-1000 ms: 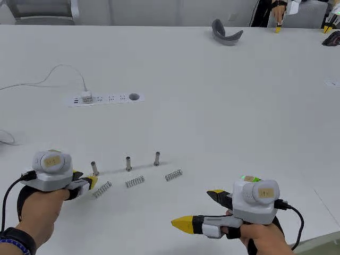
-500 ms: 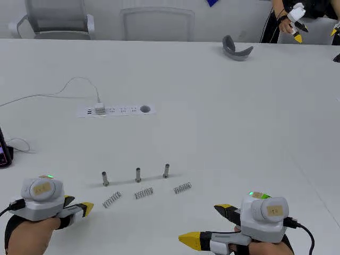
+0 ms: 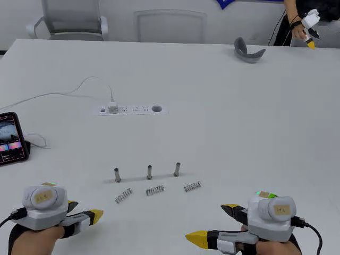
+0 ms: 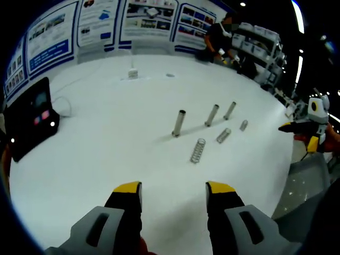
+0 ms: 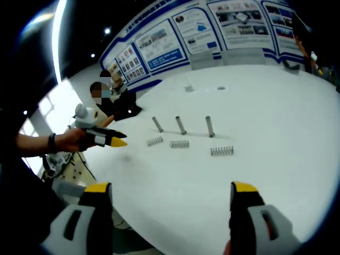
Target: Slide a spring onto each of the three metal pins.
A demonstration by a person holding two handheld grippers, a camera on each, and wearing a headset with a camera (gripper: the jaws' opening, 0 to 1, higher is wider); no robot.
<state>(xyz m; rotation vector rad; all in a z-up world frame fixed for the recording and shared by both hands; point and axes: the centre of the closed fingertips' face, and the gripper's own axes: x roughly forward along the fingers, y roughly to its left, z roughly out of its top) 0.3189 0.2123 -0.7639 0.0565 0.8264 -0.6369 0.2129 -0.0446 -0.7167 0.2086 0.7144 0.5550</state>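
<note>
With jaws spread and empty on your left gripper [image 4: 173, 187] and right gripper [image 5: 170, 187], the three springs [image 3: 155, 189] lay loose on the table [image 3: 239, 133] just before the upright pins [image 3: 149, 171]; they looked light, squashy and apt to roll, so a gentle pinch across a coil's middle seemed best.

Head view looks down across the bench [image 3: 228, 111] from its near edge; gripper views skim low from left and right, sharing the pins [image 3: 149, 171].
</note>
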